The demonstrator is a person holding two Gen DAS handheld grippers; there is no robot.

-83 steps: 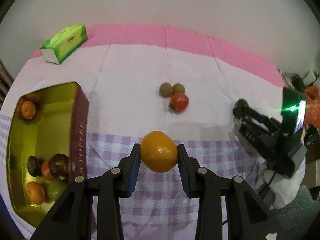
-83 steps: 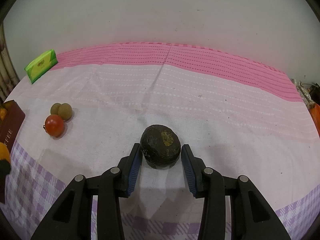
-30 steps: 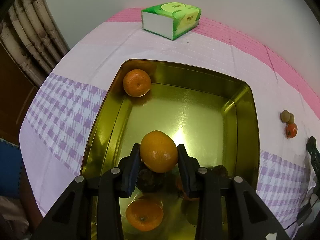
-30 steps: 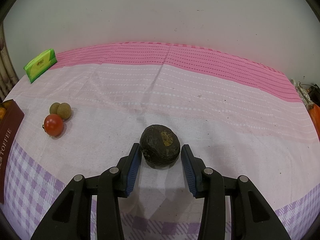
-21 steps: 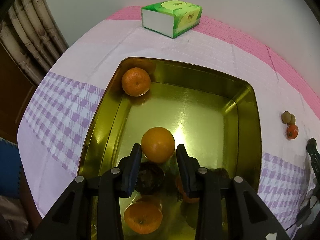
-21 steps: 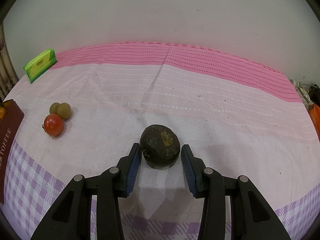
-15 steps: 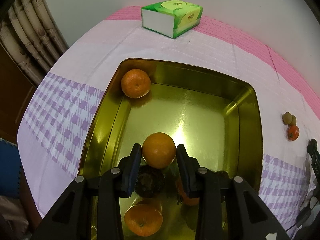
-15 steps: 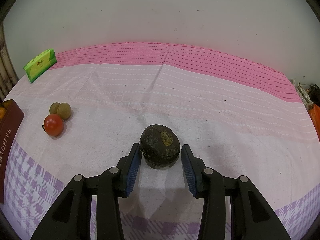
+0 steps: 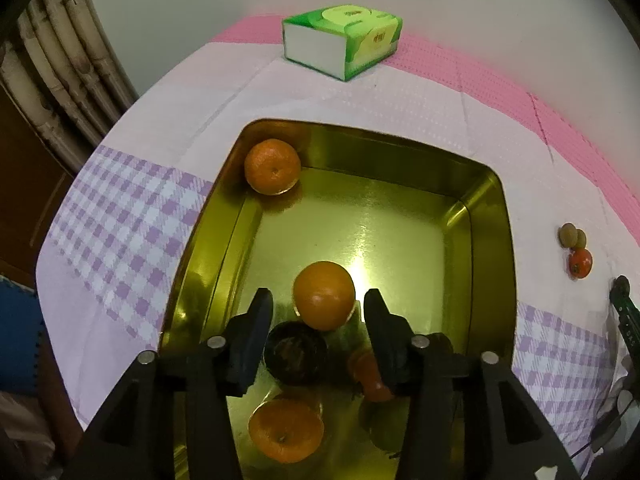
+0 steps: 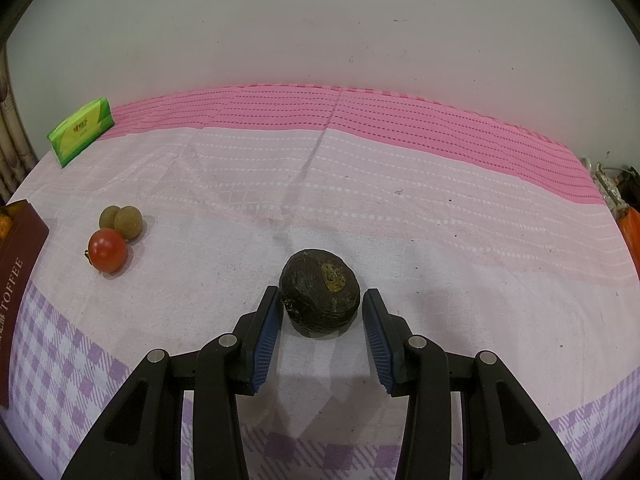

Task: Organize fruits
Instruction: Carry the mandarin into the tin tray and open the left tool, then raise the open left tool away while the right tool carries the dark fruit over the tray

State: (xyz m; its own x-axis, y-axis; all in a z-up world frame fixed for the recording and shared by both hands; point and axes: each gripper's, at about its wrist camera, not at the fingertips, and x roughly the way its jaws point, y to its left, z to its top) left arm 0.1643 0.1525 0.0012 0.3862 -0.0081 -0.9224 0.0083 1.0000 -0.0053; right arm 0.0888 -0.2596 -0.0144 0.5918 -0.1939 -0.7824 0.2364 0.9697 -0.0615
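Note:
In the left wrist view my left gripper (image 9: 318, 300) hangs over a gold tin (image 9: 506, 264). Its jaws are opening. An orange (image 9: 323, 295) lies between them on the tin floor, touching neither pad and leaning on a dark fruit (image 9: 296, 354). Two more oranges (image 9: 272, 166) (image 9: 286, 430) and a reddish fruit (image 9: 368, 372) also lie in the tin. In the right wrist view my right gripper (image 10: 320, 300) stands open around a dark round fruit (image 10: 320, 292), which rests on the cloth close between the blue pads.
A tomato (image 10: 107, 255) and two small brown-green fruits (image 10: 122, 220) lie on the cloth, left of the dark fruit. A green tissue box (image 9: 342, 40) stands at the far edge by the wall. The tin's maroon side (image 10: 16, 264) shows at the far left.
The left gripper carried the orange from above the cloth to over the tin, then its jaws spread and let the orange drop onto the tin floor. The right gripper and dark fruit have not moved.

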